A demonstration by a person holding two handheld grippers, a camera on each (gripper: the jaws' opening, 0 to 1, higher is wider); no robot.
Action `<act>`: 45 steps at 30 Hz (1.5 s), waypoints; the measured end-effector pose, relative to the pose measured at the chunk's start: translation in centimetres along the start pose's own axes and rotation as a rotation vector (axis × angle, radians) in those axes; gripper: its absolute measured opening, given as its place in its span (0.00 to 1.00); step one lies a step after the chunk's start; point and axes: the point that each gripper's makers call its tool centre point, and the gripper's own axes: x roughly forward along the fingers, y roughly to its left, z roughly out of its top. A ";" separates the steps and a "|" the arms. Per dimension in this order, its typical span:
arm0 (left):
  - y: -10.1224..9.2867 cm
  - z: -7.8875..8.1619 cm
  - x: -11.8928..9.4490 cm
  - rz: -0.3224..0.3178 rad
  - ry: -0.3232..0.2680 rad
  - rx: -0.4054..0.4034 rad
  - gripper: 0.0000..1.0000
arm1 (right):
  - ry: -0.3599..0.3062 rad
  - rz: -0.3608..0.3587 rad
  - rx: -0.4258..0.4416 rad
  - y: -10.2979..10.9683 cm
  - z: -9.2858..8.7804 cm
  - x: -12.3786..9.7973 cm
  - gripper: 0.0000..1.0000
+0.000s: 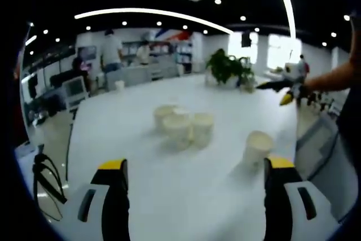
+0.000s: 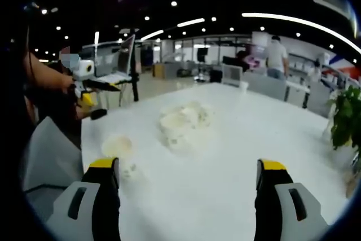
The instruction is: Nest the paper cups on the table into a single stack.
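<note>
Several white paper cups (image 1: pixel 180 125) stand bunched together, mouths up, in the middle of the white table (image 1: pixel 124 134). A single cup (image 1: pixel 258 148) stands apart, just beyond my left gripper's right jaw. My left gripper (image 1: pixel 196 163) is open and empty, short of the cluster. In the right gripper view the same cluster (image 2: pixel 180 122) lies ahead and the lone cup (image 2: pixel 117 146) sits by the left jaw. My right gripper (image 2: pixel 188 164) is open with nothing between its jaws. Each gripper shows in the other's view, held over the table's edge: the right gripper (image 1: pixel 287 86) and the left gripper (image 2: pixel 90 86).
A potted plant (image 1: pixel 228 69) stands at the far end of the table, also at the right in the right gripper view (image 2: pixel 347 117). A small cup (image 1: pixel 119 84) sits far back. People (image 1: pixel 111 49) stand in the office behind. A laptop on a stand (image 2: pixel 115 60) rises beyond the table's edge.
</note>
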 end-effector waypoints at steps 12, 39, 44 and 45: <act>0.3 0.3 0.3 0.006 -0.012 -0.010 1.00 | -0.031 -0.023 0.073 -1.3 -1.1 2.1 1.00; 1.1 -0.4 1.1 0.021 -0.024 -0.034 1.00 | -0.061 0.067 0.056 -0.3 -0.6 9.9 1.00; 0.8 -0.9 1.2 0.015 -0.012 -0.032 1.00 | -0.048 0.091 0.046 0.1 -0.8 11.8 1.00; 0.6 -1.0 1.2 0.007 -0.014 -0.037 1.00 | -0.046 0.098 0.042 0.3 -0.8 12.1 1.00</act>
